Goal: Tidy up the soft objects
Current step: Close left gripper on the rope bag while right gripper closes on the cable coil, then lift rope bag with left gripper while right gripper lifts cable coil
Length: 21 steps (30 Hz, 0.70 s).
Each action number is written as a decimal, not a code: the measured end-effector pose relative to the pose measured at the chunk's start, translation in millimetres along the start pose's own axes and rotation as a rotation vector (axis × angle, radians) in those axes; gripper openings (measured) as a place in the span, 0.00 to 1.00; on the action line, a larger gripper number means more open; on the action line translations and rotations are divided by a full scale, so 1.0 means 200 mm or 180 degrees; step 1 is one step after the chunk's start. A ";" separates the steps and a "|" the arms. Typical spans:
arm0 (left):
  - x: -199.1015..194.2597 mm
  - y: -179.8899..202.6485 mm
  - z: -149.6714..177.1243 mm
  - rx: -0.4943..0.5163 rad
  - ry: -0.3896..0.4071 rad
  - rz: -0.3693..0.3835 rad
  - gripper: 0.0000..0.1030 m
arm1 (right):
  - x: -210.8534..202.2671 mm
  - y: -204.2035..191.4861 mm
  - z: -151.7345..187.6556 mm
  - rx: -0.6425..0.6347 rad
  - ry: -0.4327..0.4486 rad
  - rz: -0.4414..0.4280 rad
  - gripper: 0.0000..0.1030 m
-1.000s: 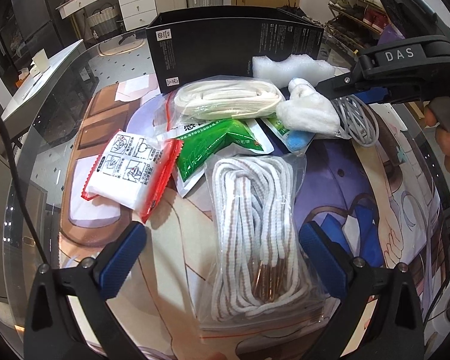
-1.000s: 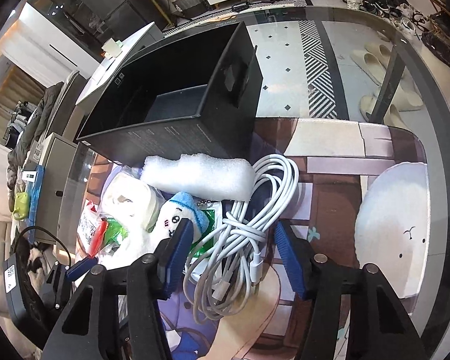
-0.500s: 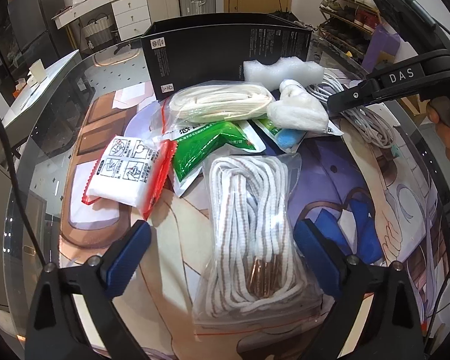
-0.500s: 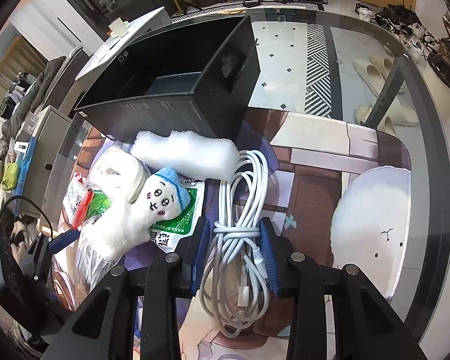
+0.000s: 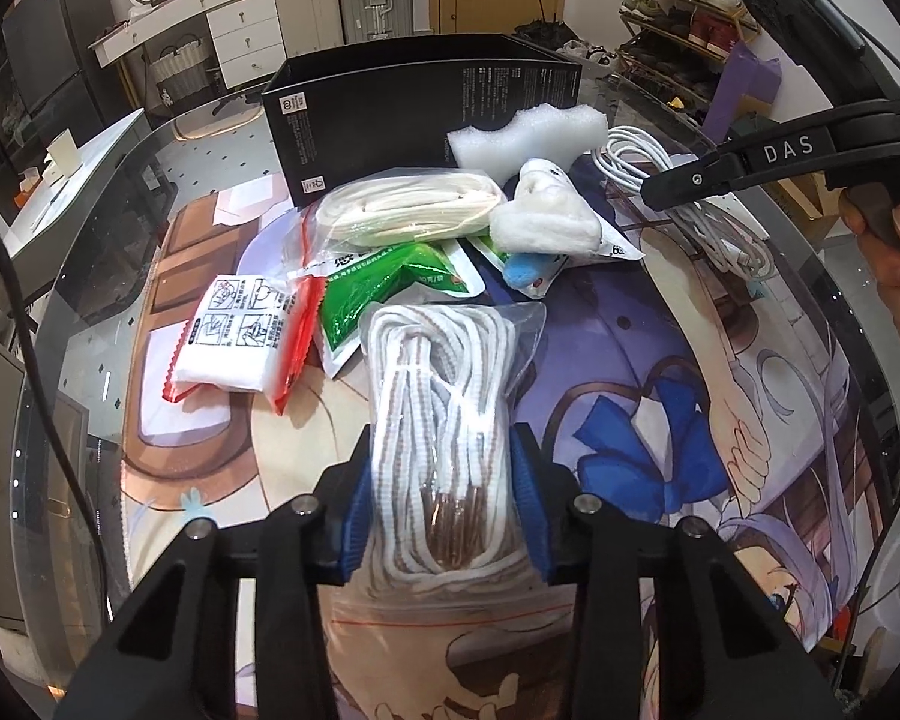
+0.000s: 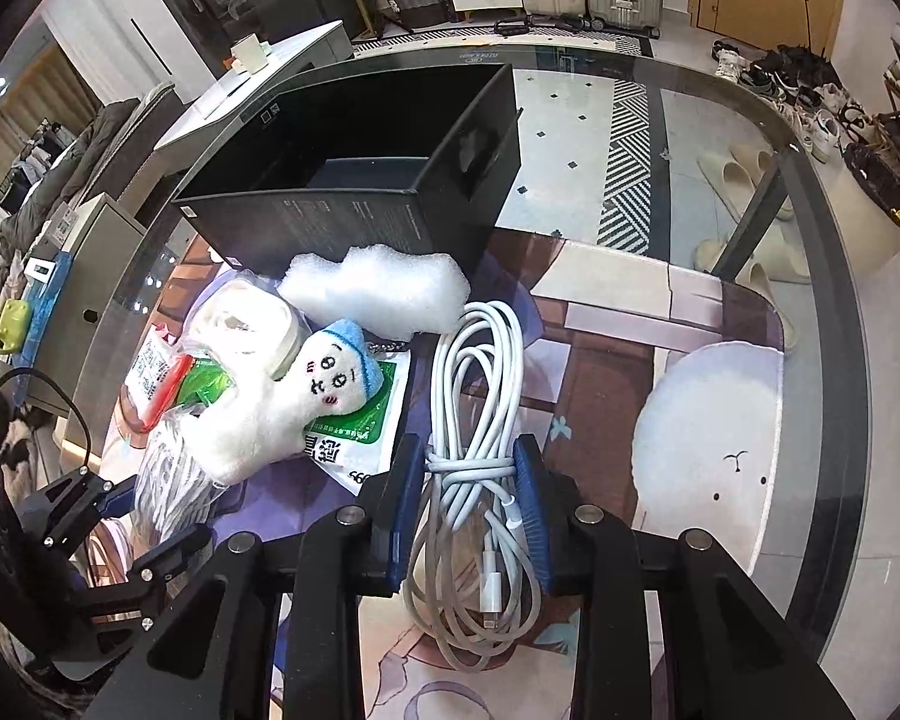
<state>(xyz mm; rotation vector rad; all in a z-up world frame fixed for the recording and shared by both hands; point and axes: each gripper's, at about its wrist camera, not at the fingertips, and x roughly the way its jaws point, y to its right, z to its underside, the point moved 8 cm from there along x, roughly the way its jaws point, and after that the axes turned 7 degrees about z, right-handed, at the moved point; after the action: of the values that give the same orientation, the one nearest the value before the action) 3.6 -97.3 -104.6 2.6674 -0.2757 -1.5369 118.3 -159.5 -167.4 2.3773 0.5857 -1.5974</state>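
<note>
On a glass-topped table [image 6: 720,138] spread with a printed cartoon mat, an open black cardboard box [image 6: 354,180] stands at the far side — the likely destination, and empty as far as its dark inside shows. A heap of soft goods lies just in front of it: a white foam block [image 6: 384,288] touching the box wall, a small white plush doll with a blue cap [image 6: 306,396] and several sealed packets.

The left gripper [image 5: 444,504] is closing on a clear plastic bag of white-and-brown braided laces [image 5: 444,420], its blue pads already pressing the bag's sides near its lower end. The right gripper [image 6: 471,492] is clamped on a coiled white charging cable [image 6: 480,420], at the wrapped waist of the bundle.

The risks — in order of size: the slick bag may slide out of the pads, since most of its bulk lies ahead of the grip and would sag once raised. The cable's long loops could swing and snag the foam block or the box rim. Its loose plug end [image 6: 491,600] may drag on the mat.
</note>
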 end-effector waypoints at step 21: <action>-0.18 -0.07 -0.02 -0.0095 0.0240 0.0097 0.32 | -0.17 0.00 0.14 -0.0044 0.0239 0.0063 0.30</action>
<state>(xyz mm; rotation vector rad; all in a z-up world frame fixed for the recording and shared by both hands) -8.4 -76.4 -73.2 2.6779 -0.2861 -1.4171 84.0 -177.7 -147.5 2.4342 0.5835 -1.4966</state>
